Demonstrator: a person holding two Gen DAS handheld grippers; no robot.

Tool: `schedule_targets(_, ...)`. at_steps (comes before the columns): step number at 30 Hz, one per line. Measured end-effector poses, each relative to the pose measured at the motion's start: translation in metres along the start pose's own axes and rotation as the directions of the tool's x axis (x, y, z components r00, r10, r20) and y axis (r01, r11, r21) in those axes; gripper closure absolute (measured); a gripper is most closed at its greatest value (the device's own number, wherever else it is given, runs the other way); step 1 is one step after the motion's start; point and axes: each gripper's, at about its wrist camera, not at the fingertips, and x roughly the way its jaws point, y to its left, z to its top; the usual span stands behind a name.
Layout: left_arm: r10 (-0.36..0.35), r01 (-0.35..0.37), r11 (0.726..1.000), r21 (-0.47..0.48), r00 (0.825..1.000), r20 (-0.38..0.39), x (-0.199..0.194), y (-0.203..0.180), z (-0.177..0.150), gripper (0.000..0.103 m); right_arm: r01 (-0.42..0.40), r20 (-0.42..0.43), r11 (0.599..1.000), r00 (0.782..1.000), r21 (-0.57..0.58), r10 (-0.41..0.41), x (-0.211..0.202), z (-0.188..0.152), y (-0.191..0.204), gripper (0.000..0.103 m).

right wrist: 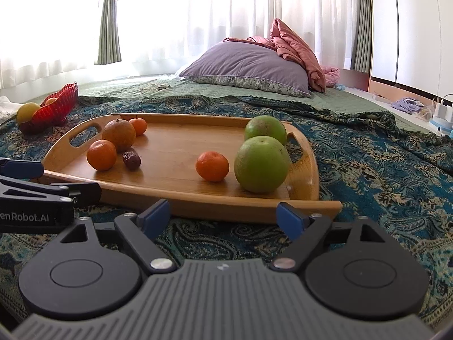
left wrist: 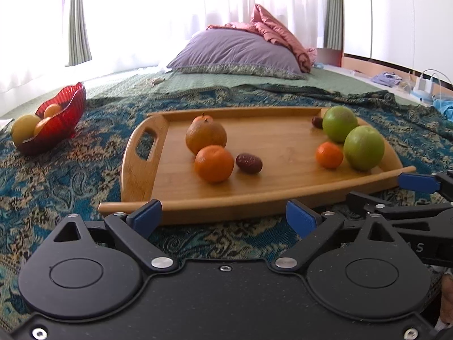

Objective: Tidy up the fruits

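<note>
A wooden tray (left wrist: 283,195) (right wrist: 175,198) lies on the patterned bedspread. On it sit a large dull orange (left wrist: 206,133) (right wrist: 119,135), small bright oranges (left wrist: 214,163) (right wrist: 101,154) (right wrist: 212,166), a dark date (left wrist: 249,163) (right wrist: 131,158) and two green apples (left wrist: 363,147) (right wrist: 261,164). A red bowl (left wrist: 62,121) (right wrist: 53,112) holding a yellow fruit and oranges stands at the far left. My left gripper (left wrist: 223,221) is open just before the tray's near rim, nothing between its jaws. My right gripper (right wrist: 225,216) is open too, near the rim below the apples.
A purple pillow (left wrist: 237,53) (right wrist: 249,68) and pink bedding lie behind the tray by the bright curtains. Chargers and cables (left wrist: 424,85) sit at the bed's far right edge. Each gripper shows at the side of the other's view.
</note>
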Motion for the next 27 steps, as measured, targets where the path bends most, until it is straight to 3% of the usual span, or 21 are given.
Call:
schedule_targets(13,0.059,-0.062,0.998,-0.034,0.995,-0.082,0.021,0.010,-0.011,0.003,0.023,-0.054,0.999,0.998,-0.022,-0.024,0.012,-0.006,0.004,0.001)
schedule_targets(27,0.046,-0.051,0.997,-0.051,0.993,-0.109,0.028,0.017,-0.014,0.000,0.024,-0.105,1.000,0.994,-0.017,-0.025,0.024,-0.010,0.004,0.000)
